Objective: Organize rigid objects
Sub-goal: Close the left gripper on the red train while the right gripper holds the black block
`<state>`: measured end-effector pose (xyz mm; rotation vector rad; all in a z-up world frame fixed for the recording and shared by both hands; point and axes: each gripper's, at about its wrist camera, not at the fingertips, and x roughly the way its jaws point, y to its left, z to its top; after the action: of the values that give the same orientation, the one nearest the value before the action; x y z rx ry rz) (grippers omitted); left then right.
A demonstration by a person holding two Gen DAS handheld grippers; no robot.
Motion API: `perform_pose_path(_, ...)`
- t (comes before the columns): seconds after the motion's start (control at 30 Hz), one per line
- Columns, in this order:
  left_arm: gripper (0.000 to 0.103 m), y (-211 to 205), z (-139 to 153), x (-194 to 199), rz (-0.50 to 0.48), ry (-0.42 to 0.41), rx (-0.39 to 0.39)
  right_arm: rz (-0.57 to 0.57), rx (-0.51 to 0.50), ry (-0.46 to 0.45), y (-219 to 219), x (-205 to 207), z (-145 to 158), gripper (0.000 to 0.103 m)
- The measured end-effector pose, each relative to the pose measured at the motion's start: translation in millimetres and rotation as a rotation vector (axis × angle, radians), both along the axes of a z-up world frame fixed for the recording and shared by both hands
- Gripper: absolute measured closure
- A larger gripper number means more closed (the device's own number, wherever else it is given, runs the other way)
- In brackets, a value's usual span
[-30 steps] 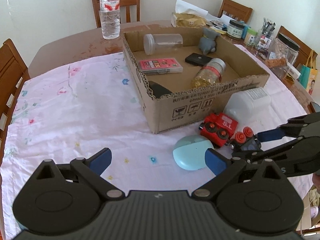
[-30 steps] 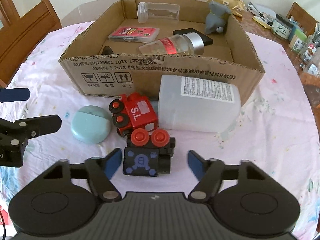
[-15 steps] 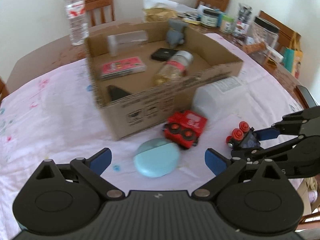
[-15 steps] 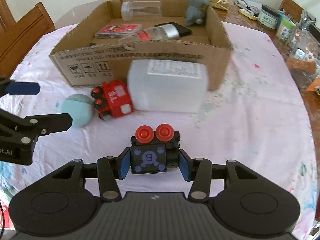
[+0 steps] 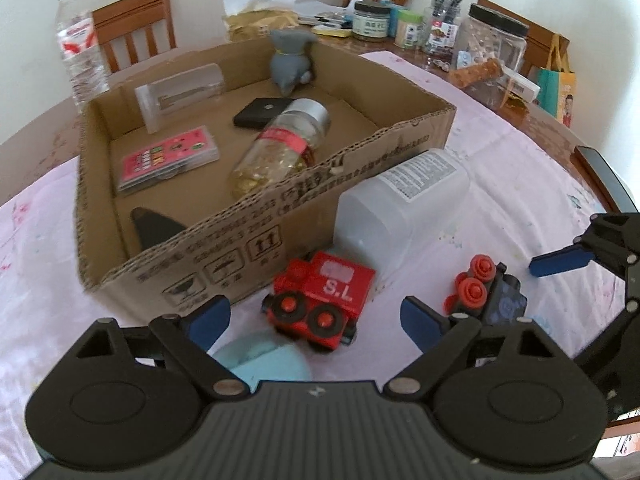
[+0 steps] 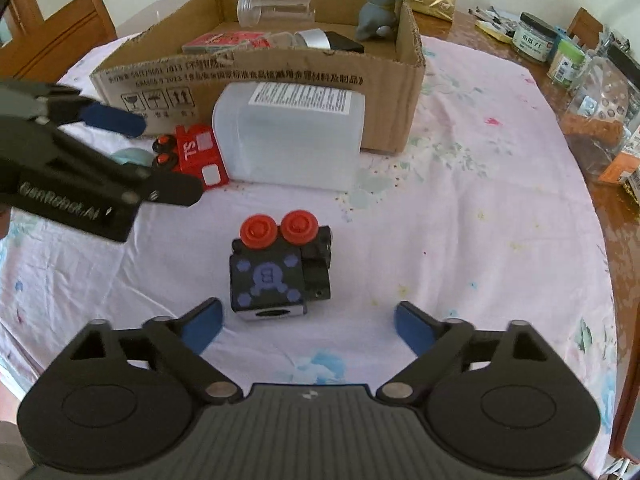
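Lining up left claw point(image 5: 316, 318), jaws spread wide, on the red train point(image 5: 320, 300), which is lying on its side on the counter point(image 6: 480, 200) against the cardboard box point(image 5: 280, 220). Right claw point(image 6: 308, 322) is hanging wide, empty, over the black block car point(image 6: 280, 268). Advice: straddle the train body, close squarely, lift clear of the box wall.

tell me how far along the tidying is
Partly done. The cardboard box already holds a glass jar, a pink case, a grey figure and more. Nothing is in hand: the right gripper is open around the black toy car, and the left gripper is open near the red toy train. Both toys, the white jug and the blue disc remain on the tablecloth.
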<state>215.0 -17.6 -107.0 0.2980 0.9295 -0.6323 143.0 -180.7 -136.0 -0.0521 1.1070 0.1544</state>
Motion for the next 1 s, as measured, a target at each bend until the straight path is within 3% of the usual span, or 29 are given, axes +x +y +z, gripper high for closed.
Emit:
perform_pose_path(0.47, 0.014, -18.8, -8.9, -3.7, -0.146, 0.086, 0.011, 0.078, -0.034, -0.020, 2.7, -5.3, -3.5, 0.000)
perform_pose_path(0.63, 0.031, -17.5, -10.4, 7.7, -0.089, 0.066, 0.011, 0.079, -0.033, -0.033, 2.1, -7.6, -4.6, 0.000)
perform_pose_path(0.77, 0.051, -19.4, -7.7, 8.6, -0.090, 0.051, 0.015, 0.084, -0.032, -0.044, 2.2, -9.6, -4.9, 0.000)
perform_pose_path(1.0, 0.052, -14.8, -5.5, -5.2, -0.027, 0.078, 0.008, 0.092, -0.024, -0.089, 0.0, -18.3, -5.8, 0.000)
